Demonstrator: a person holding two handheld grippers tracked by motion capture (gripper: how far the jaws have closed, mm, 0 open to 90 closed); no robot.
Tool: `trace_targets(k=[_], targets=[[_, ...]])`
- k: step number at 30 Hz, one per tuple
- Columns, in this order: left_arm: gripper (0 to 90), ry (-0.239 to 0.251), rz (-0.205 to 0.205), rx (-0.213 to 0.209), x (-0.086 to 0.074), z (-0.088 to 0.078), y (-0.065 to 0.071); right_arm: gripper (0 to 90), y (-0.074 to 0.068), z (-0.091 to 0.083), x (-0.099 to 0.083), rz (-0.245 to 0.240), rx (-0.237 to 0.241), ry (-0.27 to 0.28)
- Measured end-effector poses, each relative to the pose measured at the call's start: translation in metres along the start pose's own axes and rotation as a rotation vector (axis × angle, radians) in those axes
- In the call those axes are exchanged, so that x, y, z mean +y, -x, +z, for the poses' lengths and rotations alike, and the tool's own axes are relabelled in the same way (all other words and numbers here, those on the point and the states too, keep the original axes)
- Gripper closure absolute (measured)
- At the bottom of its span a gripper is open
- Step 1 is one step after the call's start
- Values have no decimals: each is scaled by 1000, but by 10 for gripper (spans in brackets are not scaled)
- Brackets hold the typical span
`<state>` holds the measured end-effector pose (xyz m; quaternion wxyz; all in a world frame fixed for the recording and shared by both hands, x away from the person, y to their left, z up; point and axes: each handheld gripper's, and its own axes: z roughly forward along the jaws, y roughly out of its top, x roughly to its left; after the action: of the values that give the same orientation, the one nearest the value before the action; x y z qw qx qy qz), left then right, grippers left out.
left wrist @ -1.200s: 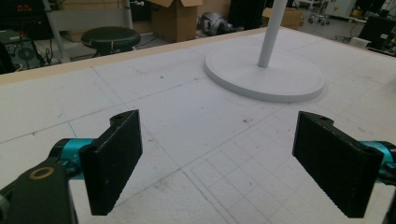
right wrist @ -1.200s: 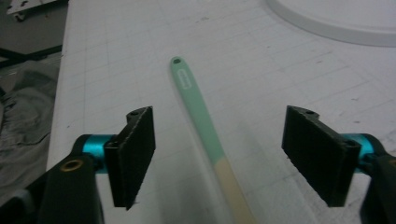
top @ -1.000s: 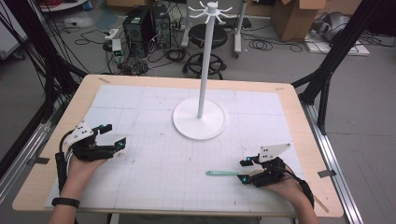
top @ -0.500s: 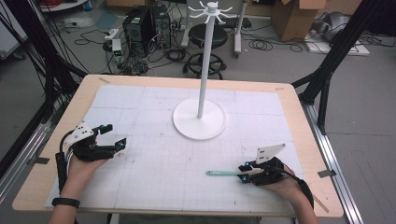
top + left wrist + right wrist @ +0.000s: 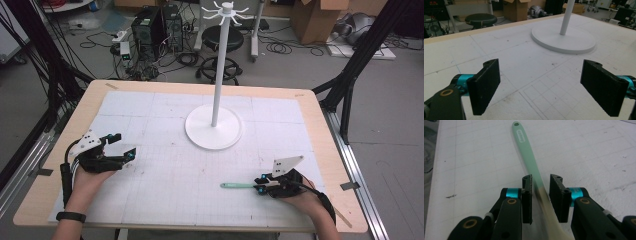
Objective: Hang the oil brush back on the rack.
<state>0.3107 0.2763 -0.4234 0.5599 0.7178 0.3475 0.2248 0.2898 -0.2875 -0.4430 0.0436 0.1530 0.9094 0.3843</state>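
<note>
A mint-green utensil handle (image 5: 237, 185) with a hole at its tip lies on the white gridded mat (image 5: 170, 175) near the front right. It turns cream toward the hidden end (image 5: 546, 205). My right gripper (image 5: 260, 184) straddles this handle (image 5: 526, 147). The jaws stand narrowly apart, with a small gap visible beside the handle in the right gripper view (image 5: 540, 182). My left gripper (image 5: 122, 145) rests at the left of the mat, wide open (image 5: 541, 87), with nothing between its jaws.
A white stand with a round base (image 5: 214, 134) and a tall pole topped by hooks (image 5: 225, 10) stands at the mat's middle back; its base (image 5: 564, 41) lies ahead of the left gripper. Beyond the table are a stool (image 5: 222, 37), boxes and cables.
My right gripper has crept slightly left along the utensil handle. The left gripper has stayed put.
</note>
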Motion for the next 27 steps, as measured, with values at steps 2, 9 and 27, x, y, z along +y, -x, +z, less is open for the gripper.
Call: trace_targets(k=[2, 9, 27], targets=[[169, 0, -2, -6, 0, 0, 1, 782, -1, 0, 2, 4, -3, -14], [171, -1, 2, -10, 0, 1, 2, 806, -3, 0, 5, -4, -16, -33], [180, 14, 4, -18, 3, 0, 3, 829, -1, -1, 7, 40, -33, -19]])
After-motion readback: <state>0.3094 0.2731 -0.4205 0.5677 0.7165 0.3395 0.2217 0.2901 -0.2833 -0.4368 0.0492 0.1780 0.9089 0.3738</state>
